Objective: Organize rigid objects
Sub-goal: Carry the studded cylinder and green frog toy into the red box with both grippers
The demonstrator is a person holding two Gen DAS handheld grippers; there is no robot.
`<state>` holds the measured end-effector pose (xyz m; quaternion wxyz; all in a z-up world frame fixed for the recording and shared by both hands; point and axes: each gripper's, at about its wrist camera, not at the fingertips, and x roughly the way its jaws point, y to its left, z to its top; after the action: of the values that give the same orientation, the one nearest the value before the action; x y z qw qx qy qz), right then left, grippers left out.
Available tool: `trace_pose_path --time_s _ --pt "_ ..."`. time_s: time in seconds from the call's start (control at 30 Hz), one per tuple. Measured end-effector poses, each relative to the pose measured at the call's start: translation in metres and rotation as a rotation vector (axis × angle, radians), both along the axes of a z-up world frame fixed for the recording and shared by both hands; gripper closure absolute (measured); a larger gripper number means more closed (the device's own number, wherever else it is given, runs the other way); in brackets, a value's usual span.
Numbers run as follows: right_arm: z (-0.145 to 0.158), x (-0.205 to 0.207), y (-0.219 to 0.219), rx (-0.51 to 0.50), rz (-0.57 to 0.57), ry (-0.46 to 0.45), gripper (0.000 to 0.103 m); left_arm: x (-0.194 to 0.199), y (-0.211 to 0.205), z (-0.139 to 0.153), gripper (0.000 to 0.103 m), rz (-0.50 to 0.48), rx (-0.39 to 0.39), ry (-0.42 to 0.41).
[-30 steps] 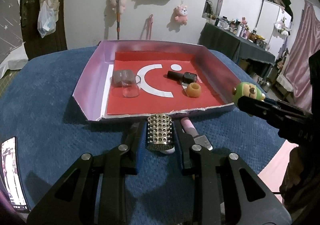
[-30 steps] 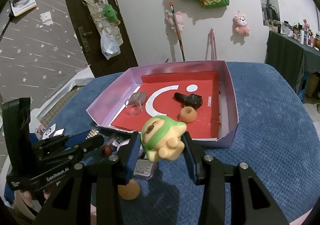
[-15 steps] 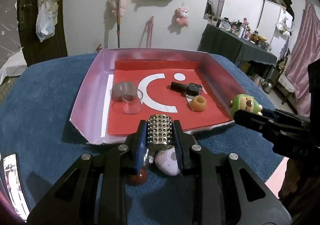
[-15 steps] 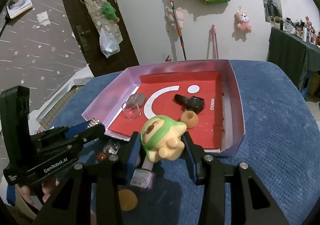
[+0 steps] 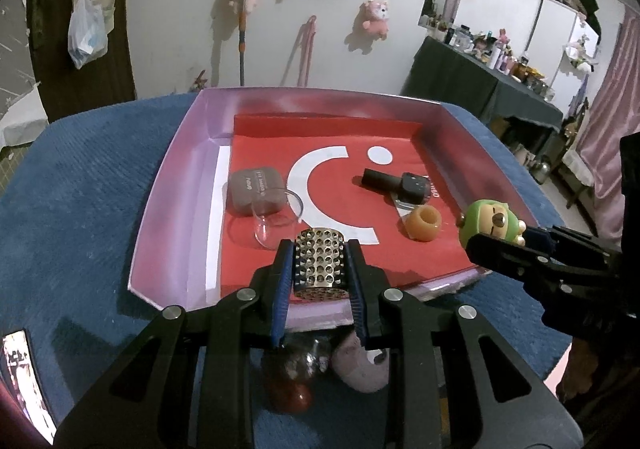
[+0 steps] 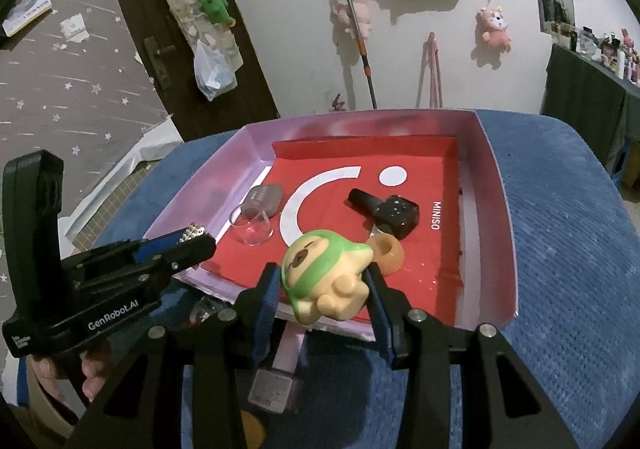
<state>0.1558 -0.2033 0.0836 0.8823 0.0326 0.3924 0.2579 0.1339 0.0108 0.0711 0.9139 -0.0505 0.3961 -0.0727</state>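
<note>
Perforated metal catches the light: a small studded metal cylinder [image 5: 319, 263] sits clamped between the blue pads of the left gripper [image 5: 319, 269], held over the near edge of the shallow pink box [image 5: 172, 201]. Beside it the right gripper [image 6: 326, 289] is closed on a green-hooded toy figure [image 6: 324, 273], which hangs above the box's near right corner.

Inside the box, on its red liner [image 5: 340, 153], a grey-brown case [image 5: 252, 193] lies at the left with a clear glass cup [image 5: 276, 225] tipped against it. Toward the right a black bottle [image 5: 396, 185] lies on its side, and an amber ring-shaped piece [image 5: 422, 223] rests just in front of it.

On the blue cloth [image 5: 80, 217] below the left gripper lie a small jar with a dark red cap [image 5: 290, 389] and a pale pink rounded thing [image 5: 362, 367], touching each other. Under the right gripper a pale pink nail-polish bottle [image 6: 280, 373] lies outside the box.
</note>
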Motion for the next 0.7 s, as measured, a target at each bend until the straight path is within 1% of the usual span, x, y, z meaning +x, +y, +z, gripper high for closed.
trace_pose_path --time_s 0.07,0.3,0.5,0.7 --pt "-0.002 0.006 0.003 -0.009 0.004 0.01 0.058 0.007 0.0 -0.004 0.079 0.005 0.009 0.021" --pt "-0.014 0.024 0.009 -0.025 0.016 0.065 0.058 0.027 0.0 -0.019 0.079 -0.006 -0.005 0.089" --pt "-0.029 0.031 0.018 -0.023 0.047 0.118 0.058 0.034 -0.003 -0.032 0.079 -0.021 -0.001 0.135" --pt "-0.041 0.037 0.027 -0.032 0.07 0.152 0.058 0.045 0.002 -0.045 0.079 -0.009 -0.006 0.185"
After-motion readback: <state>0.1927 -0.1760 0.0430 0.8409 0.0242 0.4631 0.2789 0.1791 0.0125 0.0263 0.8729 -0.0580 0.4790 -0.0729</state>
